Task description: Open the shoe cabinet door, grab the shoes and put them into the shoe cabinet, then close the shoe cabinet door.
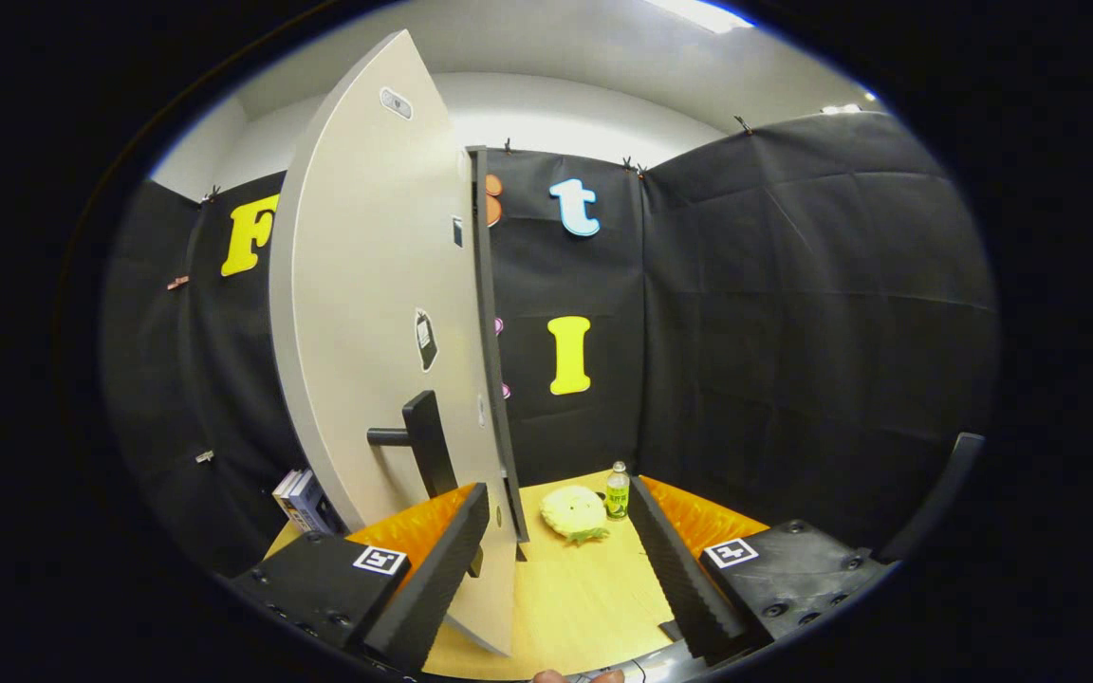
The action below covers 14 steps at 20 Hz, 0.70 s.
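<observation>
Now, door: the shoe cabinet door (pixel 371 313) stands upright, long axis vertical, swung out edge-on toward the tool, its free edge near.
Handle: a dark handle (pixel 418 436) juts left from the door's face, low down.
Tool: the tool (pixel 565 560) is level, fingers spread wide, gripping nothing.
Relation: the door's lower edge sits between the fingers, beside the left one.
Worktop: on the far worktop (pixel 575 598), a yellow plush item (pixel 573 512) and small bottle (pixel 617 491).
</observation>
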Tool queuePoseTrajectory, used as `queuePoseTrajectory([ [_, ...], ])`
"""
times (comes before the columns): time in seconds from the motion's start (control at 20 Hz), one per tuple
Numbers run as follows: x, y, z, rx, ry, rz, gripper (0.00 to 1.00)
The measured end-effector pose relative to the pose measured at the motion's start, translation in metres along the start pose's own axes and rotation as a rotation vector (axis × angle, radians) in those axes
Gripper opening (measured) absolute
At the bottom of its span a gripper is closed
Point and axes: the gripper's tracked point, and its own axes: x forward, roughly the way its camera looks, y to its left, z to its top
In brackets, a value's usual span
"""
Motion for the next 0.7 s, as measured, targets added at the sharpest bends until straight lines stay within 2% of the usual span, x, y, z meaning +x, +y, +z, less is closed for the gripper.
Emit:
queuePoseTrajectory([
  [0.25,0.001,0.047,-0.007,0.026,0.004,0.075,0.98],
  [0.7,0.019,0.142,-0.013,0.041,0.022,0.270,0.98],
])
